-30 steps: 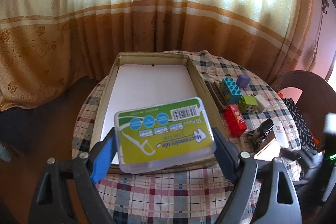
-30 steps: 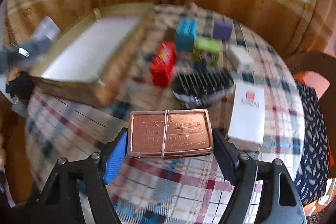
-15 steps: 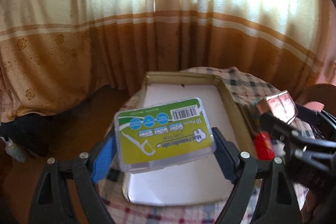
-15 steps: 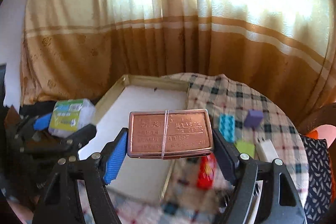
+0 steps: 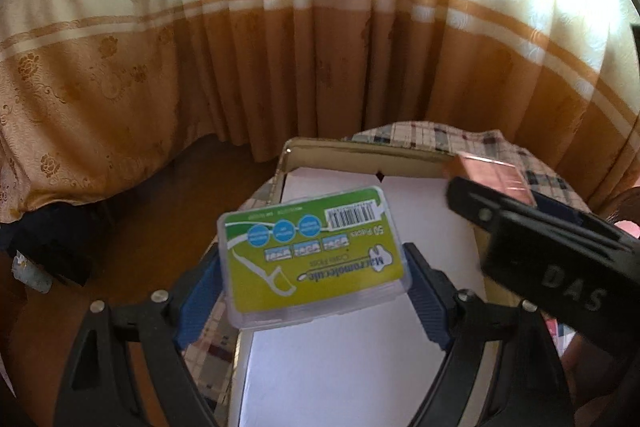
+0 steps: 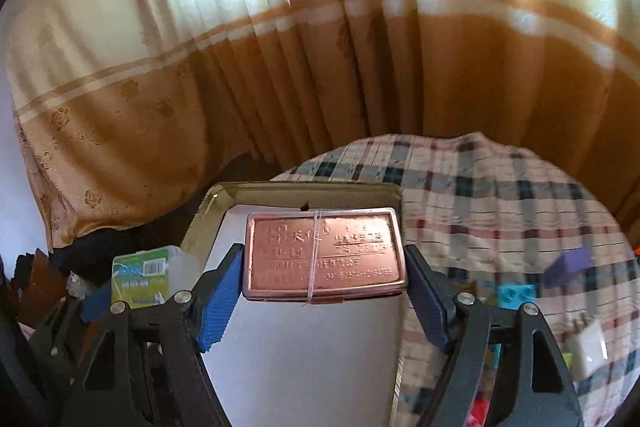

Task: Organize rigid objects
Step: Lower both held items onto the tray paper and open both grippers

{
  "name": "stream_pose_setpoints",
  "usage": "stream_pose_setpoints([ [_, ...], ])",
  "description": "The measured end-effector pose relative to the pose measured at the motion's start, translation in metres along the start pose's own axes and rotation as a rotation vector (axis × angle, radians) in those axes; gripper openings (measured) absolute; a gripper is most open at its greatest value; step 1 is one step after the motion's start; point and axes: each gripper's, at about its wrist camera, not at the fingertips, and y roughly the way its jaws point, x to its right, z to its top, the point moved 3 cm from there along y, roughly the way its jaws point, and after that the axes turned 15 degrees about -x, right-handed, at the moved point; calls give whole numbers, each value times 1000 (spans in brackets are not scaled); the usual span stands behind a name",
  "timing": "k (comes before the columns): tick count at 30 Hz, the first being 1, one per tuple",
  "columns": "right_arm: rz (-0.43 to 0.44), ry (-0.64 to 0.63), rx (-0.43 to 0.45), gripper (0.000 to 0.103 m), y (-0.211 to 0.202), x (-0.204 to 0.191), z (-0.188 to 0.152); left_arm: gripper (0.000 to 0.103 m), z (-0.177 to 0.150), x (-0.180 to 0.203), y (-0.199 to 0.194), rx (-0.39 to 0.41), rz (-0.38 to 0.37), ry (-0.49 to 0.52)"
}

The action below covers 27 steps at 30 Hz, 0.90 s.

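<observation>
The left gripper (image 5: pixel 312 267) was clamped on a green floss box (image 5: pixel 312 255), held above the tray's (image 6: pixel 296 187) nine o'clock edge. The right gripper (image 6: pixel 324 287) gripped a copper tin (image 6: pixel 322 255) over its twelve o'clock end.

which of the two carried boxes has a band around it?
The copper-coloured metal tin in the right gripper: a thin elastic band crosses its embossed lid. The green-labelled floss pick box in the left gripper is clear plastic, with no band.
</observation>
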Motion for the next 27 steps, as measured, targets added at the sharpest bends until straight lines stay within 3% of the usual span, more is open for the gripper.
stream_pose_setpoints([
  [9,28,12,-57,80,22,4,6,87,9,8,22,-71,80,10],
  [10,44,15,-58,81,22,5,6,89,8,10,22,-68,98,19],
  [12,79,16,-59,95,21,6,5,93,8,11,22,-58,127,23],
  [14,86,3,-51,96,18,3,4,93,8,11,20,-54,122,16],
  [17,77,-6,-14,96,6,1,-1,93,8,8,16,-57,90,6],
  [20,71,21,51,96,-13,9,-11,102,3,7,5,-12,86,2],
  [27,-11,73,210,95,-61,36,-51,103,-20,17,-13,54,18,-16],
])
